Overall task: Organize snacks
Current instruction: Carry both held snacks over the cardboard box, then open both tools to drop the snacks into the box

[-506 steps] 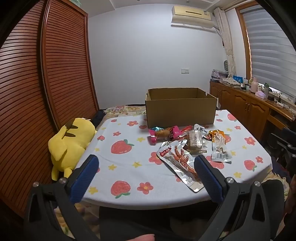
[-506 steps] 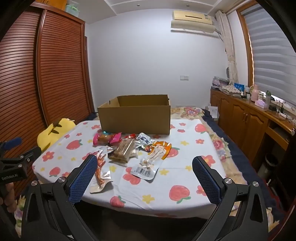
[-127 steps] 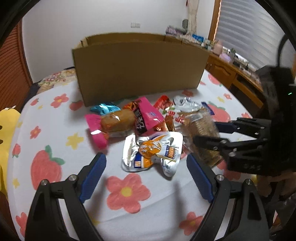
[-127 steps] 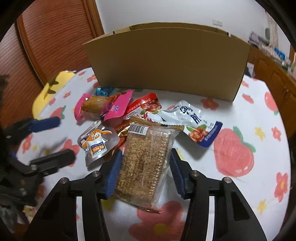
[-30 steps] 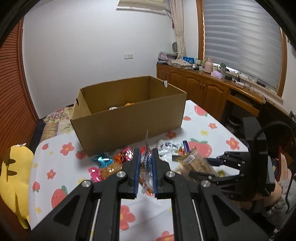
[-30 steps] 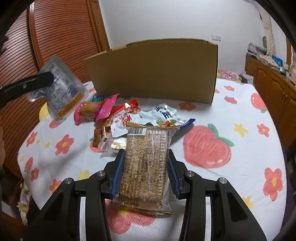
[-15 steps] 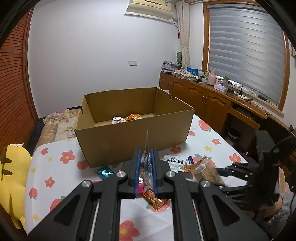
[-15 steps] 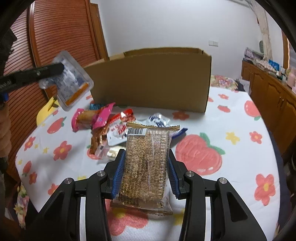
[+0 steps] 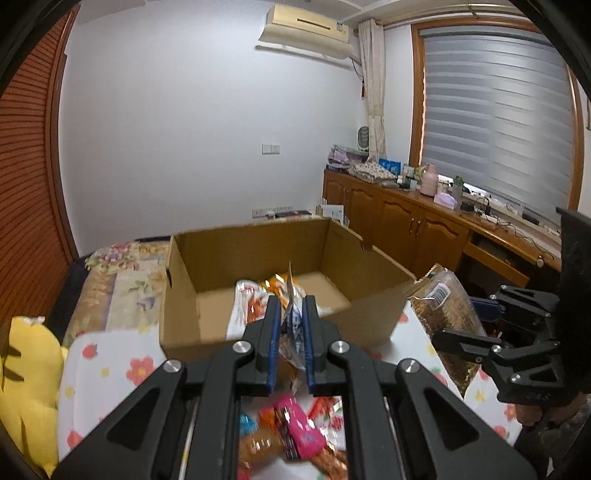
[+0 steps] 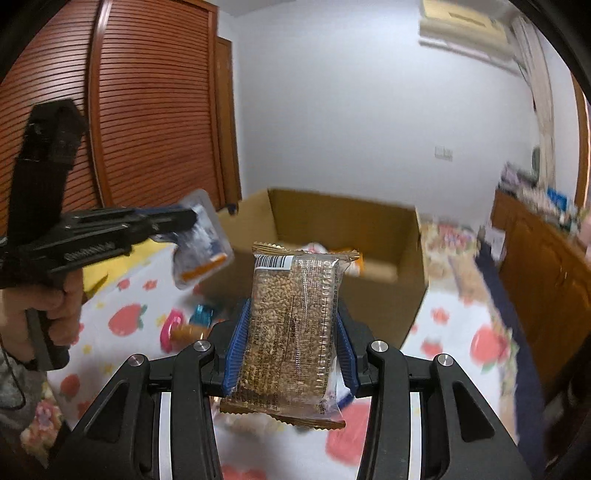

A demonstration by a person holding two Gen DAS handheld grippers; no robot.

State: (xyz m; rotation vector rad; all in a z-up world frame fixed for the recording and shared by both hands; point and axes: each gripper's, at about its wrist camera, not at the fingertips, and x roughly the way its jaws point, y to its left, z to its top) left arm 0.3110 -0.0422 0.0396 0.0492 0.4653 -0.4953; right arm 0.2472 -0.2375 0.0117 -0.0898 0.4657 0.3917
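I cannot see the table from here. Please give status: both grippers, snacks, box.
Left gripper shut on silver pouch, right gripper shut on grain bar. Both held above table, near cardboard box. Box open, nothing in the way.

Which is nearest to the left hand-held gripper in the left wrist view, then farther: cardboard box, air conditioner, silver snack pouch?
1. silver snack pouch, clamped in the left hand-held gripper.
2. cardboard box, just ahead on the table.
3. air conditioner, high on the far wall.

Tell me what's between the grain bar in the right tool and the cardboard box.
In the right wrist view, nothing blocks the way: the grain bar is held in the air just short of the cardboard box, with only flowered tablecloth below.
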